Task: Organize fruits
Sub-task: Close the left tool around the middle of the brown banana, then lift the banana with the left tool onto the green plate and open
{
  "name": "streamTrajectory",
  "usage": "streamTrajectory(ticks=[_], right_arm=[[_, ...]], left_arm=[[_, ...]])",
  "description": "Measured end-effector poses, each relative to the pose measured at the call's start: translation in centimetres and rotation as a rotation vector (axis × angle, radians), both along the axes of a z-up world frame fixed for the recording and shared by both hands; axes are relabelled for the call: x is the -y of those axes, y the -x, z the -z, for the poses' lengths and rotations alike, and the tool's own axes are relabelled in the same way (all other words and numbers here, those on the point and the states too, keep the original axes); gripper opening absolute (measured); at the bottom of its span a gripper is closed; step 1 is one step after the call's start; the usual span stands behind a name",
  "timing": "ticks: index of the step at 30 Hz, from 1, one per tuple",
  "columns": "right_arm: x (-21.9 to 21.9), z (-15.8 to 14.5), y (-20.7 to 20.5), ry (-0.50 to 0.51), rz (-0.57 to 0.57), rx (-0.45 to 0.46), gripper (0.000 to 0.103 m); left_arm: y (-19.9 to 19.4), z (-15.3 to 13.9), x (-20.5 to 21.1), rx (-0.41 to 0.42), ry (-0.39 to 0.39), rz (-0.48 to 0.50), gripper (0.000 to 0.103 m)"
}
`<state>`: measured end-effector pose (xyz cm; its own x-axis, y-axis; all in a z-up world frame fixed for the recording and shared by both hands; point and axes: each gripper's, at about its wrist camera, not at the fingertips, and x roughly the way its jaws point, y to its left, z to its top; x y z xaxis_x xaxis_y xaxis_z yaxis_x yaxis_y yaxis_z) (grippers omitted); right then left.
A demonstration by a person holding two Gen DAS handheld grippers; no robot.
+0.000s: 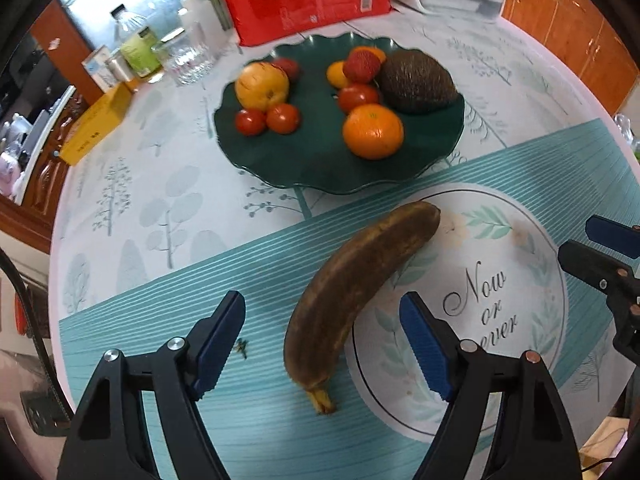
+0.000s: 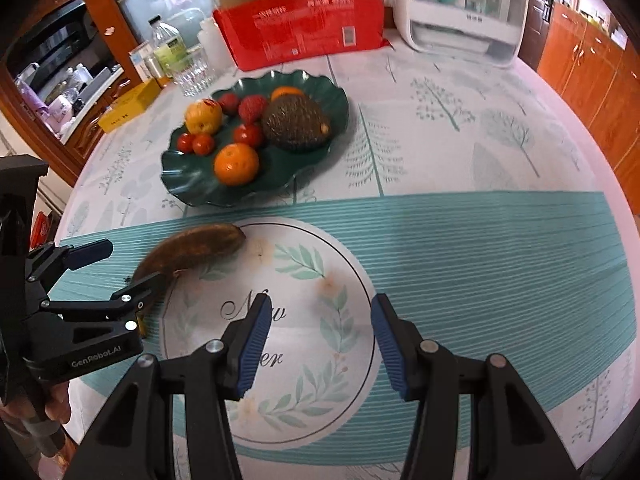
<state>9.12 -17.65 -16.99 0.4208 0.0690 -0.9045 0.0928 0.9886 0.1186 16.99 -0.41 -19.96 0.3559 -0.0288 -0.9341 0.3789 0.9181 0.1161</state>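
Two matching black handheld grippers, blue pads on every finger.
The left gripper (image 1: 322,344) has angular black plastic arms with triangular cut-outs, round silver pivot screws, and ribbed, saw-edged blue pads (image 1: 425,350). The right gripper (image 2: 318,346) has the same build, with silver screw heads at each joint. Seen side-on from the right wrist, the left body carries white "GenRobot.AI" lettering.
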Motion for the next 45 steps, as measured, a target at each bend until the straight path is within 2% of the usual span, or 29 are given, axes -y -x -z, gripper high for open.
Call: streamTrajectory(ticks=[8, 11, 20, 23, 25, 27, 38, 45], right_arm=[[-0.2, 1.6, -1.2, 0.003, 0.037, -0.032, 0.052], [-0.4, 1.9, -1.5, 0.006, 0.043, -0.036, 0.052], [-1.0, 2.2, -2.0, 0.002, 0.042, -0.045, 0.052], [-1.2, 2.1, -1.9, 0.002, 0.032, -0.042, 0.052], [-1.3, 1.9, -1.8, 0.002, 0.026, -0.037, 0.052], [-1.4, 1.8, -1.7, 0.001, 0.02, -0.034, 0.052], [-1.8, 1.0, -0.4, -0.002, -0.017, -0.021, 0.052], [-1.9, 0.0, 0.3, -0.02, -0.037, -0.008, 0.052]], left_arm=[[-1.6, 2.2, 0.2, -0.074, 0.031, 0.03, 0.064], [-2.0, 2.8, 0.1, -0.105, 0.06, 0.026, 0.053], [-1.5, 2.6, 0.1, -0.074, 0.059, 0.03, 0.049], [-1.0, 2.5, -0.1, -0.065, 0.07, 0.0, 0.042], [-0.3, 2.3, -0.5, -0.074, 0.099, -0.026, 0.035], [0.5, 2.2, -0.8, -0.085, 0.132, -0.051, 0.033], [3.6, 1.6, -2.9, -0.054, 0.195, -0.149, 0.032], [4.6, -1.4, -2.7, -0.005, 0.227, -0.155, 0.032]])
